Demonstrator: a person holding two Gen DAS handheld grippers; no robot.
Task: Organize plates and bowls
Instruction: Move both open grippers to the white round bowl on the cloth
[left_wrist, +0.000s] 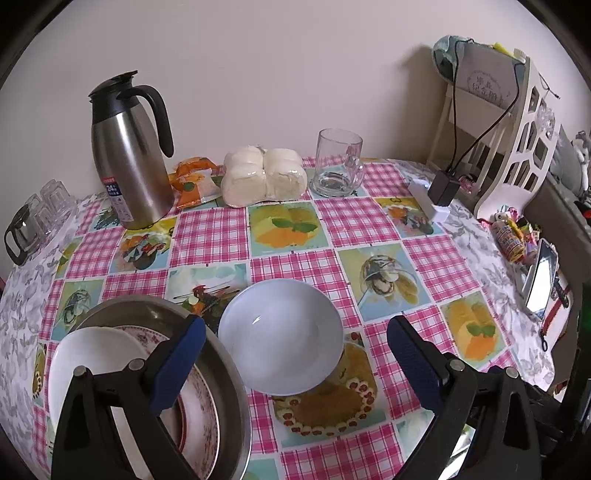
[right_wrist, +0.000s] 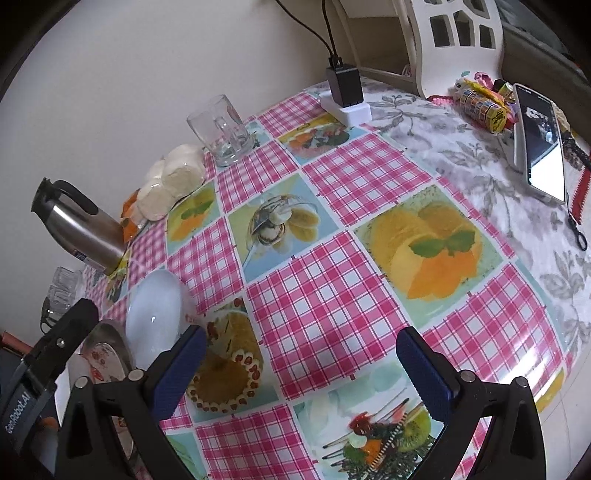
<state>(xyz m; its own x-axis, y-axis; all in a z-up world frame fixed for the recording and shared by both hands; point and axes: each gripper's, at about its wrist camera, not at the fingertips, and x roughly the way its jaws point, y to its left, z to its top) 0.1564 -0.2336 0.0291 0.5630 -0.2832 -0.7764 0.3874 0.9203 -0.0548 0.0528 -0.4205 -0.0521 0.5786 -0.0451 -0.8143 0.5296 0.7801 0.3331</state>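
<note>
On the table (left_wrist: 288, 236), under a pink-checked cloth printed with fruit and desserts, a cluster of small glasses (left_wrist: 48, 210) stands at the far left edge. A steel thermos jug (left_wrist: 129, 155) with a black handle stands next, along the back edge by the wall. Near the front-left edge sits a metal basin (left_wrist: 225, 369) holding a plain white plate (left_wrist: 88, 354) and a plate with a red patterned rim (left_wrist: 201, 413), both leaning inside it. The left gripper (left_wrist: 295, 365) hangs over this spot with its jaws spread wide, holding nothing; its left finger is above the basin. Just right of the basin, touching or almost touching its rim, a white bowl (left_wrist: 280, 336) rests on the cloth between the fingers' line of sight. Behind, at the back edge, lie an orange snack packet (left_wrist: 192, 181), wrapped white buns (left_wrist: 264, 177) and a glass mug (left_wrist: 338, 166). Further right a black charger (left_wrist: 445, 188) sits in a white power strip (left_wrist: 424, 201). The right gripper (right_wrist: 301, 365) hovers over bare cloth, jaws wide apart and empty. A phone (right_wrist: 543, 144) leans near the right edge.
</note>
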